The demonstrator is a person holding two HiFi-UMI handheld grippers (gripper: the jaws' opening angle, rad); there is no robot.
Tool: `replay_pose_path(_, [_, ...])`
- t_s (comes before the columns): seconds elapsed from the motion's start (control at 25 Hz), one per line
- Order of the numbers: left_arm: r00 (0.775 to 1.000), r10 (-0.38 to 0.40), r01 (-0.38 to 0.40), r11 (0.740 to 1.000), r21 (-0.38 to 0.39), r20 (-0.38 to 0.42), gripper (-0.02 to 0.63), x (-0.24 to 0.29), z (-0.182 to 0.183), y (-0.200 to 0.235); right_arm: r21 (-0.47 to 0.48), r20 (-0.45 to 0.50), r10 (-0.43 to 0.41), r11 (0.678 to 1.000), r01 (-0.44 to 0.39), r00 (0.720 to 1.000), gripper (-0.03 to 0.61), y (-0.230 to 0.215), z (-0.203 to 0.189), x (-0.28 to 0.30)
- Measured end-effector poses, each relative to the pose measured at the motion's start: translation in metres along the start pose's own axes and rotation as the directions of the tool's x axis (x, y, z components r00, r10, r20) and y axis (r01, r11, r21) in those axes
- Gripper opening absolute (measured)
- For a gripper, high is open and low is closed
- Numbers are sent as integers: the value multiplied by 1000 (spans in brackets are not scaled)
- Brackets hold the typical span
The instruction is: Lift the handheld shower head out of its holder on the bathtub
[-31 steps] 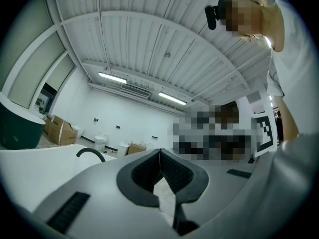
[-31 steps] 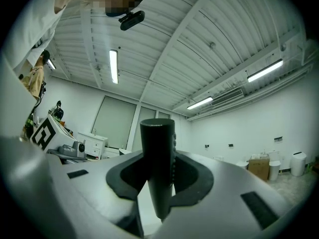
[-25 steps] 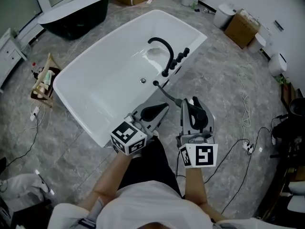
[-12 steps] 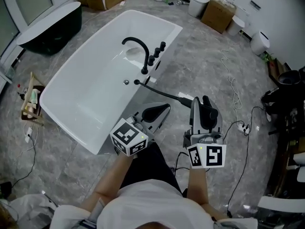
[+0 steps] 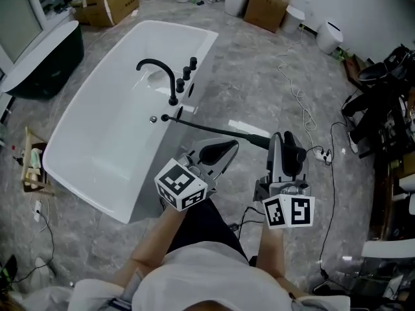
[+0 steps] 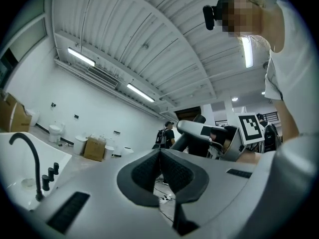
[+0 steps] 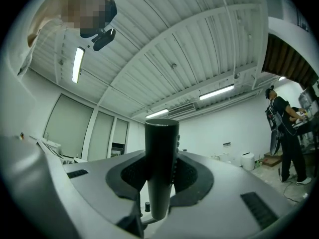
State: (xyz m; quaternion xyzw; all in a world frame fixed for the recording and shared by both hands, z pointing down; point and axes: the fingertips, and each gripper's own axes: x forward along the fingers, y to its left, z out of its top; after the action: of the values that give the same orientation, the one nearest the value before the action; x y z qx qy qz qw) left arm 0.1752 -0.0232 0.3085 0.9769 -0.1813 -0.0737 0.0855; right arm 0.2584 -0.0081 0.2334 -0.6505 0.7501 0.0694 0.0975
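Observation:
The black handheld shower head point(image 7: 160, 168) stands upright between the pads of my right gripper point(image 7: 160, 177), which is shut on it. In the head view this gripper point(image 5: 286, 149) is over the grey floor, right of the white bathtub point(image 5: 84, 109). The black hose point(image 5: 214, 130) runs taut from the tub's deck beside the black arched faucet point(image 5: 159, 70) to the shower head. My left gripper point(image 5: 218, 153) hovers beside the tub's near corner, its pads point(image 6: 149, 171) meeting with nothing between them.
Cardboard boxes point(image 5: 267, 4) and toilets line the far wall. A black bathtub point(image 5: 39, 63) stands at the far left. Cables point(image 5: 298, 102) trail over the floor on the right, near dark equipment point(image 5: 382, 96). A person point(image 7: 283, 133) stands far off.
Both grippers have drawn back from the tub, which now lies farther to the left. The shower head has come along in the right gripper, and more hose is stretched out.

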Motion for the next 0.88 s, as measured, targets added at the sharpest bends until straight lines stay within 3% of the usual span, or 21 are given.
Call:
replay_pose_path(0.24, [1000,-31,31,999,-8,6,11,12,1,-7,-33,-39,-10,999,9,999,115,-1,-10,0])
replay_pose_path(0.88, [1000,18,-18,1000,-13,0,11,0,-2,11,-41,-69,26,999,-29,997,115,11,-20,13])
